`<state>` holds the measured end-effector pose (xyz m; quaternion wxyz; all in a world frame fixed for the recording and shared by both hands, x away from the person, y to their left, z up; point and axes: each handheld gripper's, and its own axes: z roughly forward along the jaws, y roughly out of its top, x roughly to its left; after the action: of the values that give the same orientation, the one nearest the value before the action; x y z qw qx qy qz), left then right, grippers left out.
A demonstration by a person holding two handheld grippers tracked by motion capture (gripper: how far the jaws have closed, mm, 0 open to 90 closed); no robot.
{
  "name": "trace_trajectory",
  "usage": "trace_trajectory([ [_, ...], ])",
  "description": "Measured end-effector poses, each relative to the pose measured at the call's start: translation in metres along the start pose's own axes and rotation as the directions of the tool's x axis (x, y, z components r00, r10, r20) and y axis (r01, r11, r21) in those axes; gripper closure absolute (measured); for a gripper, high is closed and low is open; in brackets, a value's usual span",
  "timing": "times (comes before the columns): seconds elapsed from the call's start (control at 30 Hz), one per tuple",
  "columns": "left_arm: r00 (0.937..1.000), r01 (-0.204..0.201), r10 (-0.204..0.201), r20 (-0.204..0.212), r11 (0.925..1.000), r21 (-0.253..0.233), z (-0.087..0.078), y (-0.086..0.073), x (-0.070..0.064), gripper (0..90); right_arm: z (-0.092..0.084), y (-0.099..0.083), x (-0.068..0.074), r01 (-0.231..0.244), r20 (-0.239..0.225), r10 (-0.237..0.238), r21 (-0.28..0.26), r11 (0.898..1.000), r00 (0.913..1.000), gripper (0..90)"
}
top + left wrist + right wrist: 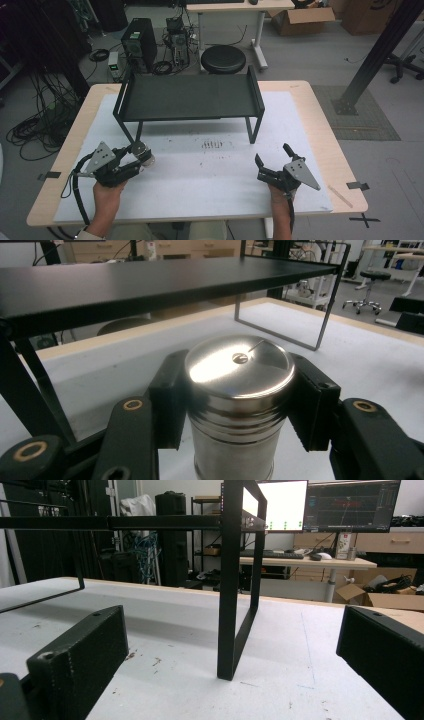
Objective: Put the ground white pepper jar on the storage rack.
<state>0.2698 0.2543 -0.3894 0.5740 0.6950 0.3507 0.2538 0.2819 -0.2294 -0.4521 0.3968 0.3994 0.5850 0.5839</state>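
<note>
A shiny steel can (236, 405) with a domed lid stands upright between the black jaws of my left gripper (235, 400), whose pads press on both its sides. In the high view the left gripper (136, 156) holds the steel can (142, 151) at the table's left, in front of the left leg of the black shelf (187, 96). My right gripper (272, 155) sits near the table's right front, jaws wide apart with nothing between them. In the right gripper view its jaws frame the right leg of the shelf (239, 580), which stands a little ahead on the white mat.
The black metal shelf spans the far half of the white mat (200, 170), with open space beneath it. A few dark marks (212, 145) dot the mat's middle. Beyond the table are a round stool (223, 58), a computer tower (140, 42) and cables on the floor.
</note>
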Motion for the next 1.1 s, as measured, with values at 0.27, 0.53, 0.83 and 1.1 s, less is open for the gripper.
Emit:
trace_trajectory([
  [0.27,0.9995,0.02,-0.02,0.023,0.9993,-0.03,-0.005,0.01,0.003,48.8,0.0,0.0,0.0,0.0,0.0,0.0,0.001,1.0,1.0,0.0],
  [0.53,0.9979,0.039,-0.036,0.053,0.9977,-0.056,-0.008,0.02,0.006,48.8,0.0,0.0,0.0,-0.001,0.0,0.001,-0.002,1.0,1.0,0.0],
  [0.83,0.9966,0.04,-0.034,0.074,0.9961,-0.078,-0.01,0.036,0.009,48.8,0.0,0.0,0.0,0.001,0.001,-0.001,-0.001,1.0,1.0,0.0],
  [1.1,0.9951,0.034,-0.026,0.095,0.9956,-0.087,-0.008,0.048,0.011,48.8,0.0,0.0,0.0,0.002,0.001,-0.002,0.002,1.0,1.0,0.0],
])
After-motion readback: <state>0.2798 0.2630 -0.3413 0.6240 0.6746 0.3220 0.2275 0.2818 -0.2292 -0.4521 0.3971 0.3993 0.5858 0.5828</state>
